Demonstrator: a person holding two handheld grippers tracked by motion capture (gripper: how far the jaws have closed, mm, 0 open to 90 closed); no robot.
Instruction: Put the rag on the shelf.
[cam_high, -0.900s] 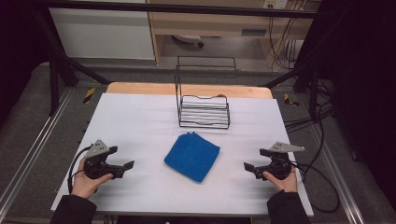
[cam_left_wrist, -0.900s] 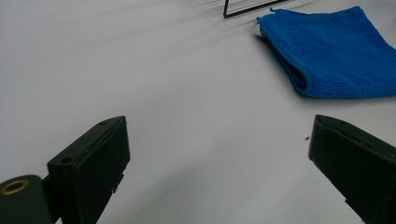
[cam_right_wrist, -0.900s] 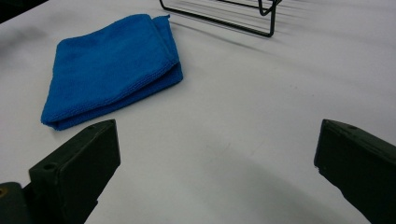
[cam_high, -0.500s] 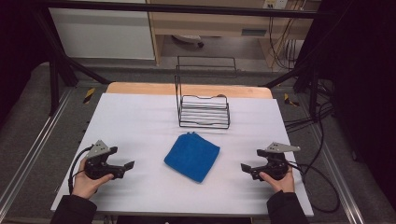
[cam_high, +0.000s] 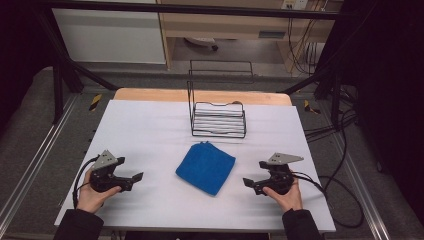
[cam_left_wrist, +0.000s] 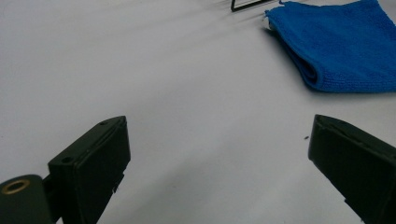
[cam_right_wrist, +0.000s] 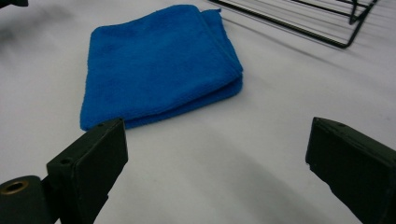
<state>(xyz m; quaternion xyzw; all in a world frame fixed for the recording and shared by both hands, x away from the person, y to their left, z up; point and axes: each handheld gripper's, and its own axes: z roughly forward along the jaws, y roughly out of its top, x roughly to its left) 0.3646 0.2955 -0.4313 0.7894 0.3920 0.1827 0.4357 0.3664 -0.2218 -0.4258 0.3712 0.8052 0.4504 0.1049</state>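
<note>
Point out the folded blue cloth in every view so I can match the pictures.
High view: blue cloth lies mid-table, in front of the wire rack.
Left gripper view: blue cloth at top right, past the open jaws.
Right gripper view: blue cloth at upper left of centre.
Shared landmark: the wire rack, just beyond the cloth in each view.

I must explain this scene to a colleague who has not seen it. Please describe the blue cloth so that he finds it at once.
Start at the white table and find the black wire rack standing near its far edge. Just in front of that rack, midway between the left gripper and the right gripper, lies the folded blue microfibre cloth. It is the one soft, coloured thing there.
</note>
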